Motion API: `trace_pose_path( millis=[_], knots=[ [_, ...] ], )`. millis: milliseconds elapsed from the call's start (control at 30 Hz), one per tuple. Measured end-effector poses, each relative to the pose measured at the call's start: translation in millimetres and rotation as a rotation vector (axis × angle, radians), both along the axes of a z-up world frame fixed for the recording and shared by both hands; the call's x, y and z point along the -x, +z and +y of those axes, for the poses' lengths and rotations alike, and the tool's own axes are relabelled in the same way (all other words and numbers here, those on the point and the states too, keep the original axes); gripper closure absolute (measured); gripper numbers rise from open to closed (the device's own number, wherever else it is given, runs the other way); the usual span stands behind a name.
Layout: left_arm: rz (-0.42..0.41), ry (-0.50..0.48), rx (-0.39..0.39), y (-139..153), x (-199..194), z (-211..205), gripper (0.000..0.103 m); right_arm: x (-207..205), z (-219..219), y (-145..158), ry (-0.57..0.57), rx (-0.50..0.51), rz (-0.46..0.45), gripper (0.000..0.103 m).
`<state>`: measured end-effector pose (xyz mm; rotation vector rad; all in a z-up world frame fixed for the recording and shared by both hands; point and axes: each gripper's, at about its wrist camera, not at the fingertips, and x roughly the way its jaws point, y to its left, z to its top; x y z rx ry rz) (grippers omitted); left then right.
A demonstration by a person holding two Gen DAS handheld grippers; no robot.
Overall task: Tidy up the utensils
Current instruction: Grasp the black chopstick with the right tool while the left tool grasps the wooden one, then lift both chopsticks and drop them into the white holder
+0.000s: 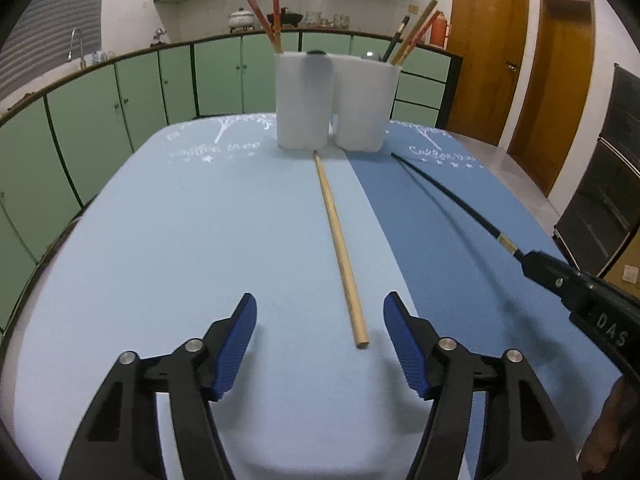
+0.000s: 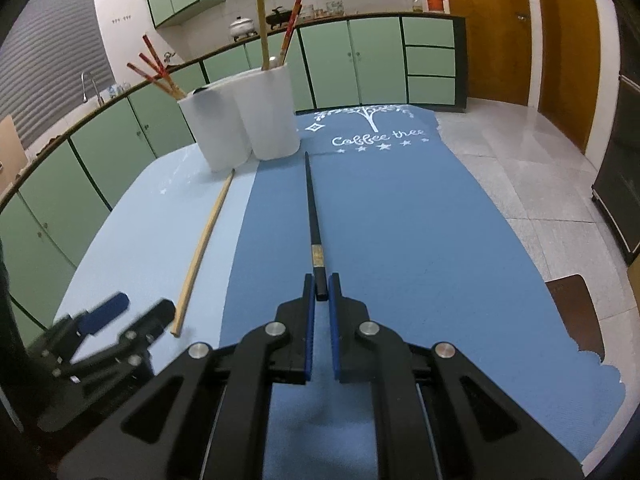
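left gripper: jaws apart, straddling pale round wooden chopstick | right gripper: clenched on slim black chopstick | risk: end-held chopstick may pivot, missing white plastic holder

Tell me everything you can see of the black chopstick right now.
The black chopstick is a thin, dark, tapered stick with a pale band near its thick end. That end is clamped between the pads of the right gripper, which is shut on it. It points away toward the white holders, over the darker blue mat; whether its tip touches the mat is unclear.
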<state>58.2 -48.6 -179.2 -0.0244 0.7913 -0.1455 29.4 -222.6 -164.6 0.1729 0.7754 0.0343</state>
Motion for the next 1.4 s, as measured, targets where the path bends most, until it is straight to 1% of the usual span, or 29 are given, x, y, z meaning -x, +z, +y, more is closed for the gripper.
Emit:
trace_pose_path(
  millis=[33, 133, 200, 267, 300, 333, 400, 467, 667, 800, 1000, 1100, 1267, 1400],
  knots=[
    [0.007, 0.005, 0.003, -1, 0, -1, 0.042, 0, 0, 0, 0.001, -0.001, -0.002, 0.097],
    [0.022, 0.021, 0.005, -5, -2, -6, 0.049, 0, 1, 1, 0.01, -0.002, -0.008, 0.097],
    [0.035, 0.033, 0.004, -8, -4, -8, 0.057, 0, 0, 1, 0.016, -0.003, -0.01, 0.097],
    [0.041, 0.045, -0.009, -10, -4, -10, 0.06, 0, 0, 1, 0.017, -0.008, -0.01, 0.097],
    [0.04, 0.044, -0.012, -10, -3, -11, 0.066, 0, 0, 1, 0.018, -0.009, -0.009, 0.097],
    [0.039, 0.041, -0.02, -10, -3, -13, 0.07, 0, 0, 1, 0.018, -0.01, -0.007, 0.097],
    [0.037, 0.042, -0.029, -9, -2, -15, 0.085, -1, 1, 1, 0.022, -0.012, -0.005, 0.097],
    [0.034, 0.032, -0.03, -9, -2, -17, 0.097, -1, 2, 1, 0.027, -0.008, -0.005, 0.097],
    [0.032, 0.013, -0.028, -6, -2, -17, 0.097, 0, 6, 3, 0.041, 0.008, -0.009, 0.097],
    [0.009, 0.001, -0.035, 5, 1, -15, 0.097, 0, 7, 8, 0.054, 0.031, -0.026, 0.097],
    [-0.06, -0.013, -0.081, 37, 7, -11, 0.097, 0, 6, 27, 0.067, 0.075, -0.085, 0.097],
    [-0.101, -0.009, -0.068, 56, 9, -5, 0.097, 0, 4, 39, 0.07, 0.093, -0.117, 0.097],
    [-0.16, 0.0, -0.045, 87, 7, 2, 0.097, -4, -2, 65, 0.078, 0.092, -0.169, 0.097],
    [-0.206, 0.004, -0.024, 110, 2, 7, 0.097, -9, -7, 87, 0.092, 0.062, -0.197, 0.097]
  ],
)
